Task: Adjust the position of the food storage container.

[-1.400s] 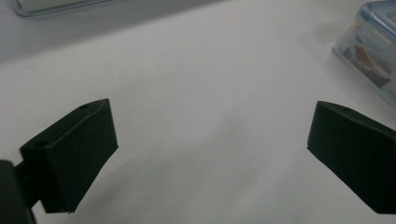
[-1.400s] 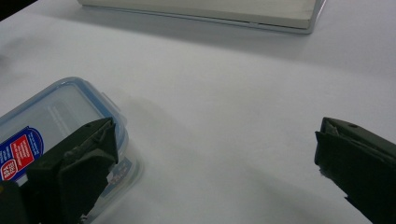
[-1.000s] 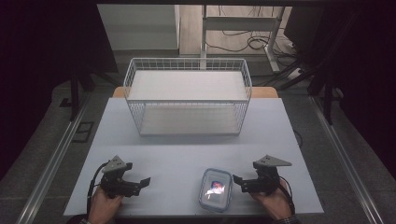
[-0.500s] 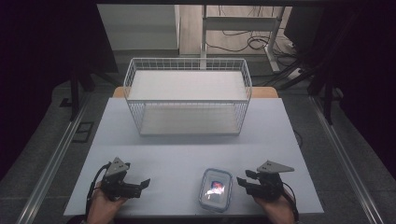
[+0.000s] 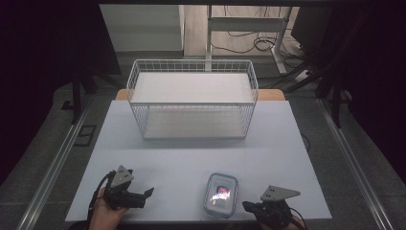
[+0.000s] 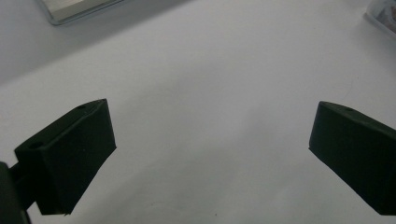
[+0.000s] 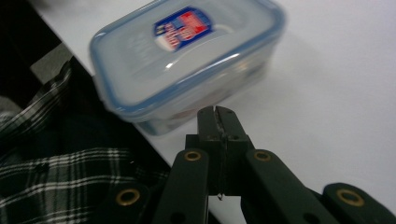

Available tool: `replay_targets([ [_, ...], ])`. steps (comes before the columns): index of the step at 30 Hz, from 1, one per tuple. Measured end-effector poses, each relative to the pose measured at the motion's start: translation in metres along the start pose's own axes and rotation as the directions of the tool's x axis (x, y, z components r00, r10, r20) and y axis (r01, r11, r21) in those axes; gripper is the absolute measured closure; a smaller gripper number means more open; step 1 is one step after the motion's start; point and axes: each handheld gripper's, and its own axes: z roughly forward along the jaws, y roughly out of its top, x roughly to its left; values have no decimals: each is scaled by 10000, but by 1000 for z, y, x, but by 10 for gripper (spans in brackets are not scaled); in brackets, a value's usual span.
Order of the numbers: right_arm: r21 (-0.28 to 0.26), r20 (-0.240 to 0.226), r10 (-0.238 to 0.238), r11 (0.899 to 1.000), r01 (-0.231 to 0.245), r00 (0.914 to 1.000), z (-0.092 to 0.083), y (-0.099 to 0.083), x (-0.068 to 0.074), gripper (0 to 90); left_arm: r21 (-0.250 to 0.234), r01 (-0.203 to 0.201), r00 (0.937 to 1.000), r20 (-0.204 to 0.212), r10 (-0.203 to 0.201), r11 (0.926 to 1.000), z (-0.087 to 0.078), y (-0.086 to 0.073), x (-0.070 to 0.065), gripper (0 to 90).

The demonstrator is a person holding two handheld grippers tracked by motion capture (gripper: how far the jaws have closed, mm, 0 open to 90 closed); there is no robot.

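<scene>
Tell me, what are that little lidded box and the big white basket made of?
The lidded box looks like clear, glossy plastic: see-through walls, highlights on its lid, a blue band around the rim and a printed sticker on top. The basket looks like thin metal wire with a smooth white coating, judging by its open grid walls; the exact coating is unclear.

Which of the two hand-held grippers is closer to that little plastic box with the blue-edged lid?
Right. The right hand-held gripper sits just right of the plastic box, jaws shut and empty. The left hand-held gripper is farther off to its left, jaws open.
</scene>
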Motion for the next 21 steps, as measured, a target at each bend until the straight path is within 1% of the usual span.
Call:
replay_targets([
  [1,0,0,0,10000,0,10000,0,0,0,892,-10,27,10000,-20,-27,10000,0,0,0,0],
  [2,204,-29,-148,9997,149,9999,3,0,5,892,-69,101,9998,-149,-102,9999,-1,0,2,0],
  [3,204,-29,-148,9997,149,9999,3,0,5,892,-69,101,9998,-149,-102,9999,-1,0,2,0],
  [4,279,-89,-232,9993,234,9997,4,0,8,892,-105,129,9997,-200,-131,9999,-1,0,2,0],
  [6,396,-358,-282,9988,296,9990,7,0,12,892,-195,156,9996,-227,-160,9997,-2,-1,3,0],
  [8,583,-430,-382,9975,407,9983,11,1,17,892,-218,176,9995,-240,-182,9996,-2,-1,4,0],
  [9,595,-509,-412,9972,442,9979,12,2,18,892,-239,202,9995,-246,-208,9995,-2,0,4,0],
  [11,553,-986,-216,9981,272,9949,18,3,21,892,-267,219,9994,-270,-227,9994,-3,0,4,0],
  [12,654,-1348,-63,9977,153,9909,25,4,23,892,-259,244,9993,-284,-252,9994,-3,0,4,0],
  [13,741,-1354,-116,9970,218,9907,29,5,25,891,-220,389,9987,-311,-396,9990,-2,1,4,0],
  [14,741,-1354,-116,9970,218,9907,29,5,25,891,-220,389,9987,-311,-396,9990,-2,1,4,1],
  [15,820,-1447,-347,9955,470,9889,38,10,31,893,-212,475,9986,-237,-480,9986,-2,1,4,2],
  [16,820,-1447,-347,9955,470,9889,38,10,31,893,-207,535,9984,-160,-538,9984,-2,1,4,2],
  [17,786,-1478,-555,9946,677,9875,48,16,35,893,-193,583,9982,-89,-585,9981,-2,1,4,5],
  [18,750,-1437,-590,9947,704,9879,52,20,36,893,-231,671,9977,91,-669,9975,-3,2,4,7],
  [19,750,-1437,-590,9947,704,9879,52,20,36,893,-231,671,9977,91,-669,9975,-3,2,4,12],
  [20,751,-1520,-655,9942,776,9862,60,28,38,894,-201,664,9977,162,-661,9976,-3,3,3,20],
  [21,751,-1520,-655,9942,776,9862,60,28,38,894,-201,664,9977,162,-661,9976,-3,3,3,28],
])
